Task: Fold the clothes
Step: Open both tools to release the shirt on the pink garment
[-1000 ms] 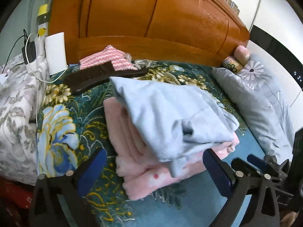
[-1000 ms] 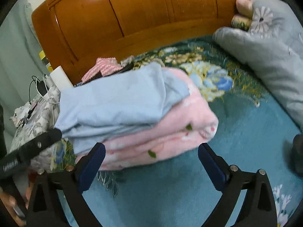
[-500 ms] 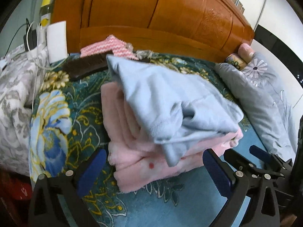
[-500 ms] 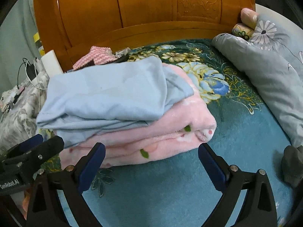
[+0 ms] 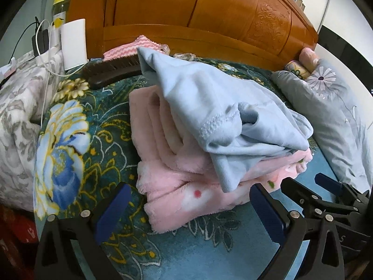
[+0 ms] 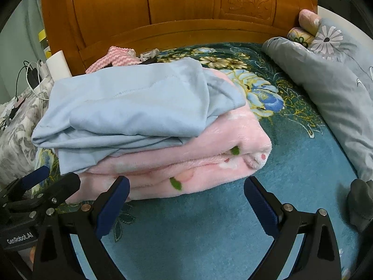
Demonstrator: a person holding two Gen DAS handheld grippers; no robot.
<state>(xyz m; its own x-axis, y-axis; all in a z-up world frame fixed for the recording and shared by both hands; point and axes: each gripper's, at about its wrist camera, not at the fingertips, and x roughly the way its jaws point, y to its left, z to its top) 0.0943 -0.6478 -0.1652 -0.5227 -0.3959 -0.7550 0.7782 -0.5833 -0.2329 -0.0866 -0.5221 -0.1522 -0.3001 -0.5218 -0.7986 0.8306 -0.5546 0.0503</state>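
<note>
A light blue garment point(image 6: 130, 107) is seen folded in the middle of both views, laid on top of a folded pink fleece garment point(image 6: 198, 163), the stack resting on the floral bedspread point(image 6: 291, 168) below the wooden headboard point(image 6: 177, 11). The left gripper point(image 5: 190, 207) is held wide open at the lower edge of its frame with nothing between its jaws, and the right gripper point(image 6: 186, 200) is likewise spread wide and empty just before the stack. In the left wrist view a loose blue flap point(image 5: 229, 175) is seen hanging over the pink edge. The fold is judged nearly finished; that flap should be pinched near its hem, lifted lightly and tucked back flat, so that the pink layers below are not dragged.
</note>
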